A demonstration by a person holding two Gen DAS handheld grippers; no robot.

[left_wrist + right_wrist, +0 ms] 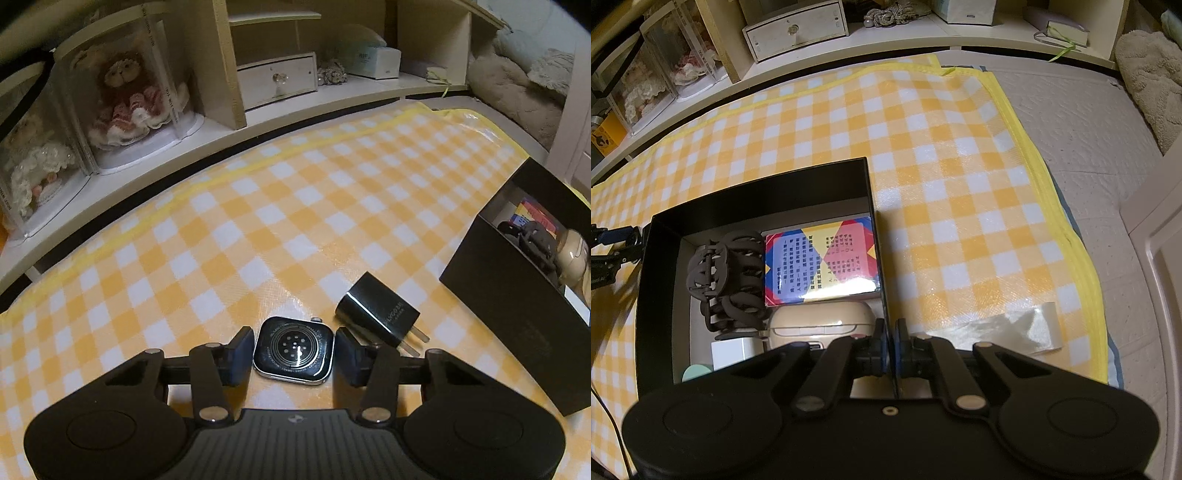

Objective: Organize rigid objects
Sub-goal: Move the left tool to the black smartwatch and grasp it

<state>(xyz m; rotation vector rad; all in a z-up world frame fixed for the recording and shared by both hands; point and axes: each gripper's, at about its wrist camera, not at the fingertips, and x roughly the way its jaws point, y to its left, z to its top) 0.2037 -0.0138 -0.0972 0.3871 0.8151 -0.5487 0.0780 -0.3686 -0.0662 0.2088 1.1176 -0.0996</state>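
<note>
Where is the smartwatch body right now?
In the left wrist view, the smartwatch body lies face down on the checkered mat, between the open left gripper fingers, just left of the black charger plug.

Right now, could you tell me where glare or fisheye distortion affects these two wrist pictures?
Left wrist view: a bright streak of glare crosses the glossy black back of the silver-cased smartwatch, and the white shelf edge bows strongly. Right wrist view: glare whitens the lower edge of the colourful printed card box in the black cardboard box, and the yellow checked mat shines and curves near its border.
</note>
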